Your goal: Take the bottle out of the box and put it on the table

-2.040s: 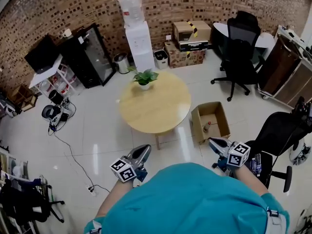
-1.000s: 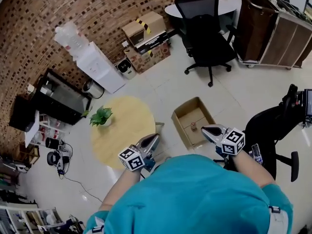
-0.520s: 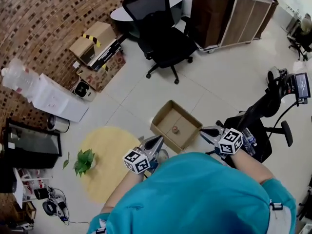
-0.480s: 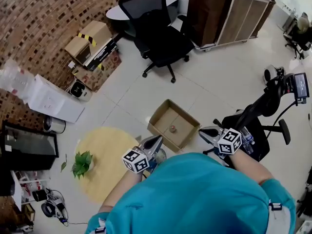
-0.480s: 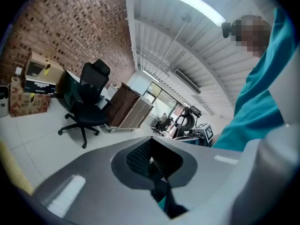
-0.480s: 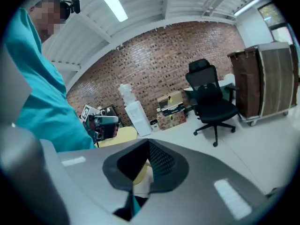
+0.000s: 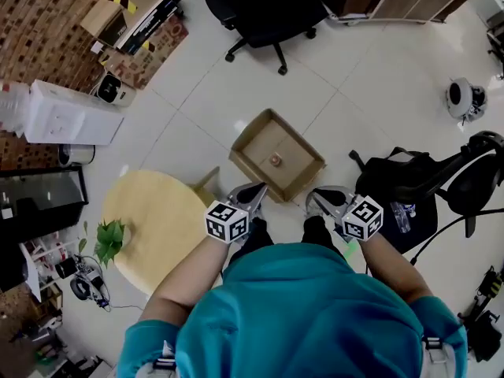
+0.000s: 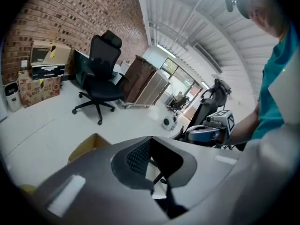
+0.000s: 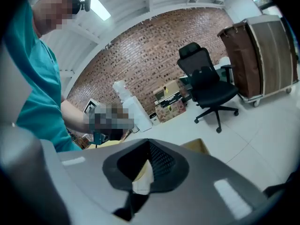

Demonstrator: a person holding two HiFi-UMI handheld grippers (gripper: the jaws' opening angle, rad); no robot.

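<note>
Both hand-held grippers are over the near edge of the box. The left gripper [image 7: 253, 192] has its jaws fully together with nothing between them. The right gripper [image 7: 317, 200] reads the same in its own view: tips meeting, no load.

Just beyond them the open cardboard box [image 7: 272, 136] sits on the floor tiles, with the bottle [image 7: 275, 161] alone near the middle of its floor, clear of all four walls. The round table [image 7: 153, 215] stands just beside the box on the left.

Step in hand, as judged: the reach into the box. One gripper needs its jaws spread before it descends, then should drop straight past the rim and close on the body below the cap.

Only a small round top shows from above, so the bottle is judged upright, long axis vertical, cap upward.
</note>
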